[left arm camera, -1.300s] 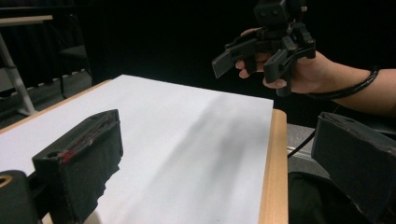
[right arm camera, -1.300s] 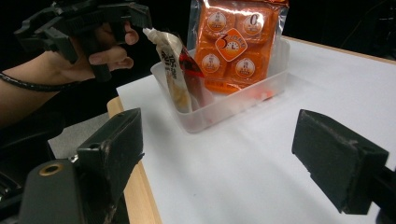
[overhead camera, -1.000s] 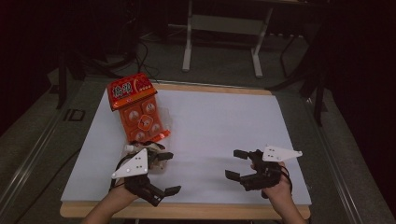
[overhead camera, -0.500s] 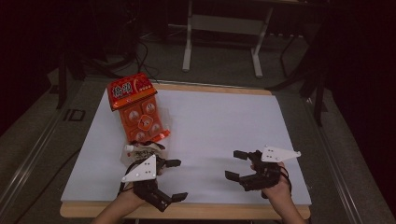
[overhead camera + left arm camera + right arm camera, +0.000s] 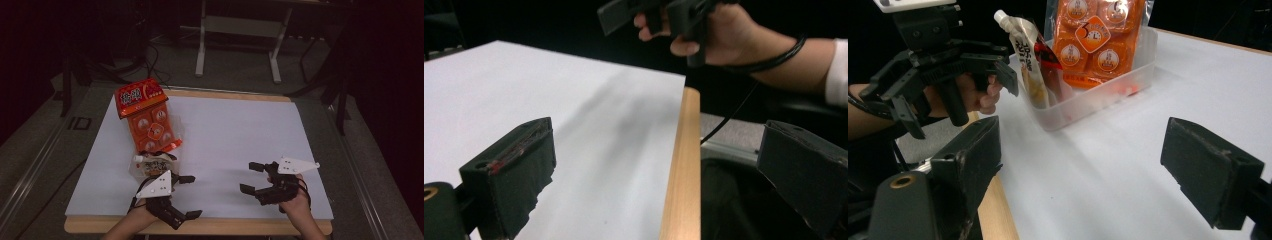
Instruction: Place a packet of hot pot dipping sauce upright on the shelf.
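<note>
The table (image 5: 225, 130), covered by a white sheet with a wooden edge showing toward the person, serves as the landmark here. At its far left corner sits a clear plastic tub (image 5: 1098, 95), and standing in the tub is a large orange snack pack (image 5: 147, 117), leaning back against the far wall so its printed face looks upward. Propped in the tub's near end is a small spouted pouch (image 5: 1030, 60), tilted with its white cap uppermost; judged from how it leans among the other goods, it has been dropped in to rest there, and the packing looks close to finished. Both tools sit back at the near edge of the table, apparently parked away from the tub. The left gripper (image 5: 182, 195) hovers just in front of the tub, turned toward the right side of the table, its jaws spread wide with nothing between them. The right gripper (image 5: 252, 177) is held well apart from it, near the right side of the near edge, jaws likewise released and bare, pointing across toward the tub.
</note>
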Demonstrator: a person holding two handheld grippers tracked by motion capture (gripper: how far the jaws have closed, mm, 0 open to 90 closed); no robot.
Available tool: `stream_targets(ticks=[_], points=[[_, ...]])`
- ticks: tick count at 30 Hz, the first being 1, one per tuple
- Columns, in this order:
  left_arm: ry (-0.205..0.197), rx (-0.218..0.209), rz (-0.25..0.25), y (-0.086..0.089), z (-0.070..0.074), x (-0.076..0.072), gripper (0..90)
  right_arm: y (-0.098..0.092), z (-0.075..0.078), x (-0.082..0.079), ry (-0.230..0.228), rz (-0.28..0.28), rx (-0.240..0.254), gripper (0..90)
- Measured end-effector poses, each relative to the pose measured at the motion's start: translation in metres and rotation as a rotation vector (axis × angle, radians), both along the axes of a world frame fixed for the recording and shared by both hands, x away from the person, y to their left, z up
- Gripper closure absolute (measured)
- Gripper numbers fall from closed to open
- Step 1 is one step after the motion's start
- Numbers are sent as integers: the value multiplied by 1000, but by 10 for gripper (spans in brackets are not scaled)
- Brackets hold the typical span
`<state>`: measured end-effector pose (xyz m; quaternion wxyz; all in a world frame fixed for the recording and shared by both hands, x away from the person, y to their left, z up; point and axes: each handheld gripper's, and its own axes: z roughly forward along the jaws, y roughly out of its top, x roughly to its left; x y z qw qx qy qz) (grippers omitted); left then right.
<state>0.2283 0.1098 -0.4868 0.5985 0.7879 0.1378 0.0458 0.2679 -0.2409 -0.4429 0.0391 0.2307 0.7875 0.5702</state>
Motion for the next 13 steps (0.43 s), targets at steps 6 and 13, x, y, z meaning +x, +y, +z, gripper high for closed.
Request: stream_targets(ticks=[6,13], points=[[15,22,1,-2,-7,1,28,1,-2,0,2,0,-11,162],[24,26,-3,-2,-11,2,28,0,-3,0,-18,-8,-18,163]])
